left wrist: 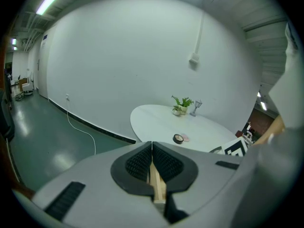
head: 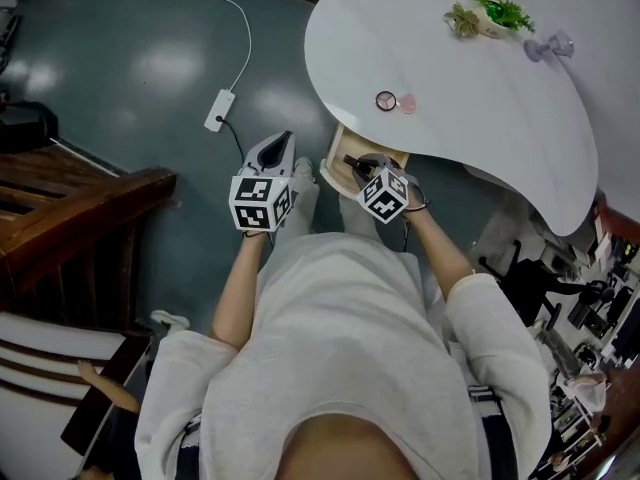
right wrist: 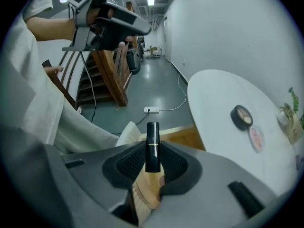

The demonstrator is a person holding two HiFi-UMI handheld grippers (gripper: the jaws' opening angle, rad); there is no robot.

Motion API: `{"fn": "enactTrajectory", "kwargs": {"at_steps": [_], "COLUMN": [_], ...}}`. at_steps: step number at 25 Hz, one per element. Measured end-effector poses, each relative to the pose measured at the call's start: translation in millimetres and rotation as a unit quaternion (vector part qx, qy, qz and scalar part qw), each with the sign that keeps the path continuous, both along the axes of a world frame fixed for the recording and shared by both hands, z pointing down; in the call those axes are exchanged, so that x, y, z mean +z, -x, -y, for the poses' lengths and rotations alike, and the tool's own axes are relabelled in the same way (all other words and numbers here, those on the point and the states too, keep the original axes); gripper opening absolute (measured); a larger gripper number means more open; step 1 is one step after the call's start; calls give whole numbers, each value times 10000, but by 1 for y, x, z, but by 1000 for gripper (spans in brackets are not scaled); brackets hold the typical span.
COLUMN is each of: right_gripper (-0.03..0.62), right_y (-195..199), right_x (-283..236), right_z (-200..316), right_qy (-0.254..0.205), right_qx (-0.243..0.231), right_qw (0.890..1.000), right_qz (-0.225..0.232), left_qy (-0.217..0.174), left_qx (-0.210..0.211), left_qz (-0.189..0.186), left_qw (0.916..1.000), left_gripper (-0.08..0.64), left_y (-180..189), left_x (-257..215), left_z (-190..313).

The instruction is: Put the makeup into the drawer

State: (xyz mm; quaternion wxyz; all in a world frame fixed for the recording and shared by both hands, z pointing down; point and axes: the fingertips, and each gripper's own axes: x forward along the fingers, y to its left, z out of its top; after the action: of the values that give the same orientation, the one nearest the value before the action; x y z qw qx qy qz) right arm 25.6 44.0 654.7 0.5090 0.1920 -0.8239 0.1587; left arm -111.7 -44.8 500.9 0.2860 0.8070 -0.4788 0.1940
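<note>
My right gripper point(right wrist: 152, 152) is shut on a black lipstick tube point(right wrist: 152, 136) that stands up between its pads. In the head view this gripper point(head: 360, 170) hangs over the open wooden drawer point(head: 338, 156) under the white table's point(head: 480, 108) near edge. The drawer's wooden edge point(right wrist: 187, 136) shows just beyond the jaws. A round eyeshadow compact point(head: 386, 100) and a pink disc point(head: 407, 104) lie on the table. My left gripper point(head: 281, 144) is shut with nothing held, left of the drawer; its pads meet in its own view point(left wrist: 151, 147).
A potted plant point(head: 492, 12) and a small lamp point(head: 548, 46) stand at the table's far end. A white power strip point(head: 219, 109) with its cable lies on the grey floor. A wooden staircase point(head: 60, 198) stands at the left. The person's white shoe point(head: 305, 183) is beside the drawer.
</note>
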Motion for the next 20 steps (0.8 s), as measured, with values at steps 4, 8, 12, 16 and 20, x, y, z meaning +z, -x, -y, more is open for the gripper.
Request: {"fn": "enactTrajectory", "kwargs": {"at_steps": [4,8,12,16,20], "right_gripper": [89,91,91,91,91], "right_y": [-7,-11,-11,-12,-7], "right_x": [43,79,113,147,176], "right_z": [-2,1,4,7,11], "right_qy": [308,516,689,943,1043], "right_qx": [79,-9,-84,-9,8], "right_qw": [9992,9975,9958,9928,9911], "right_qz": [-261,-480,-593,-742,-822], "left_qy": [104,194,267,341,458], "left_qx": [-87,-71,-72,-23,-105], "left_qz": [17,57,51,80,163], "left_qw": [9999,9998,9996,9994,9988], "left_gripper": [11,12,12,11,11], "left_y": [6,6,6,10,19], "left_x": [7,17,27,35,49], "left_z": [-4,-2,2,6,5]}}
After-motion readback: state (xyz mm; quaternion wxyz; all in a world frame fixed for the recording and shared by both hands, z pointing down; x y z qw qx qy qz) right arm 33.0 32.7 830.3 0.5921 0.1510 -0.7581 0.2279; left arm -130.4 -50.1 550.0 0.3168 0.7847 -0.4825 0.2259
